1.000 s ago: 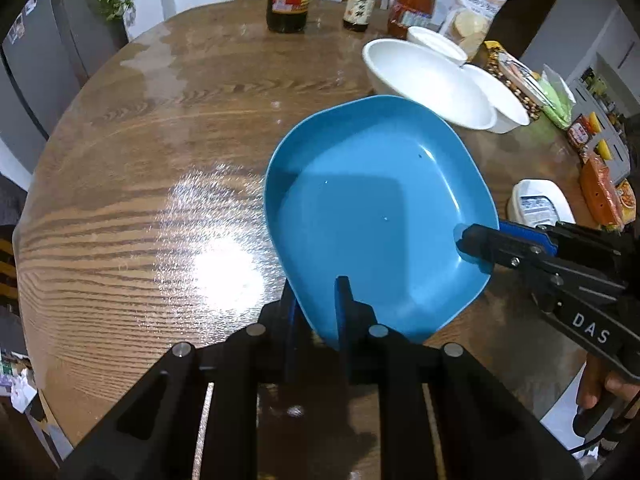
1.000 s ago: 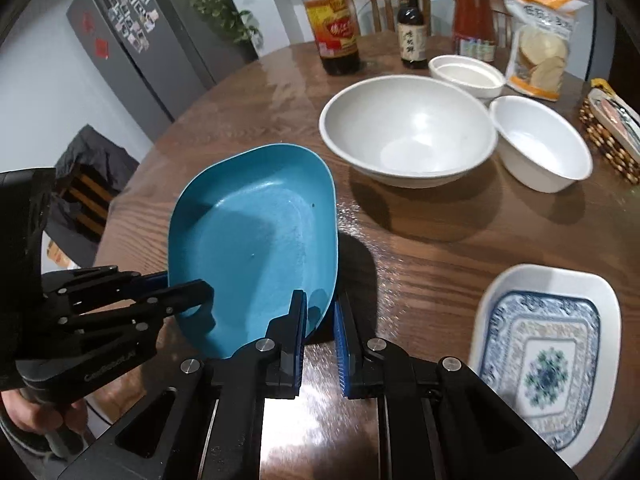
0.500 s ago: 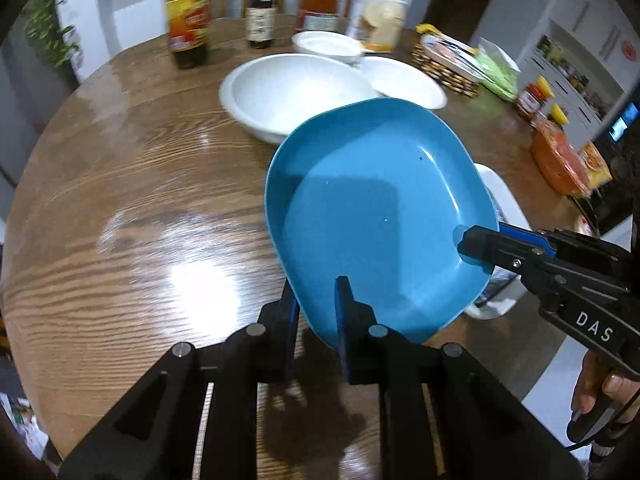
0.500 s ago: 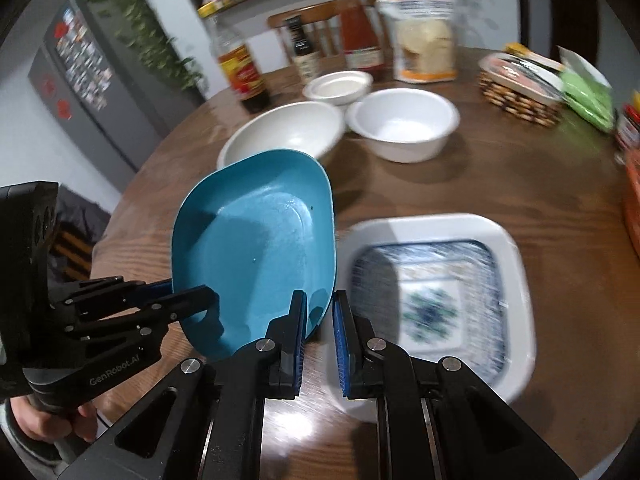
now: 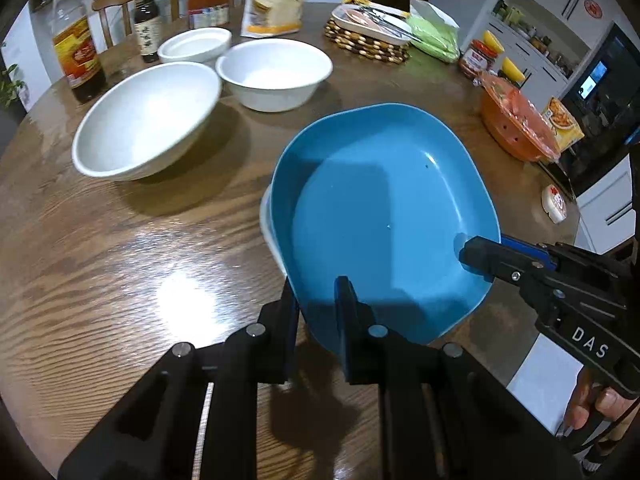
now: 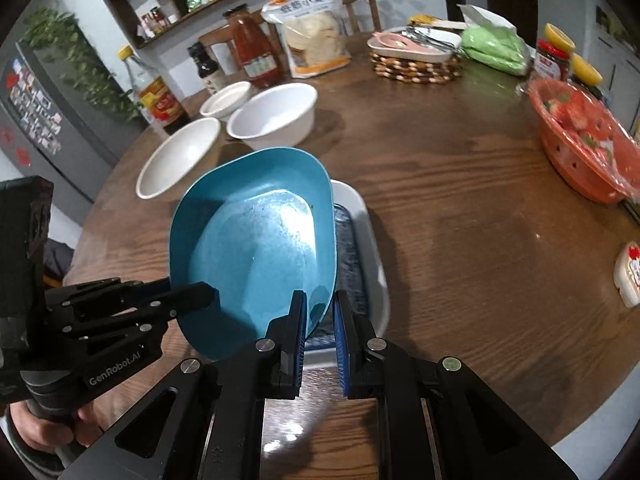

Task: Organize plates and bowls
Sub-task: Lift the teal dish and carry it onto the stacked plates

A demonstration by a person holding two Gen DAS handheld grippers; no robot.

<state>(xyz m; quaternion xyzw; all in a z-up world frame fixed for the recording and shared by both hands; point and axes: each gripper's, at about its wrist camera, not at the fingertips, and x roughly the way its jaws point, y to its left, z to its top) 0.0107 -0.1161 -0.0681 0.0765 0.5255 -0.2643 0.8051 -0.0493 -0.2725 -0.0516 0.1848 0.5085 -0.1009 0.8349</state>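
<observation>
Blue plate being lowered onto the patterned white dish

The blue plate (image 6: 256,248) is hanging tilted just above the patterned dish (image 6: 360,240) at table centre — the left gripper (image 5: 316,312) is clamping its near rim and the right gripper (image 6: 320,316) its opposite rim. Best to level it, centre it, then release together; white bowls (image 5: 148,120) are sitting at ten o'clock.

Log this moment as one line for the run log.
left gripper: shut on blue plate | right gripper: shut on blue plate | plate: tilted above patterned white dish | white bowls: untouched
</observation>
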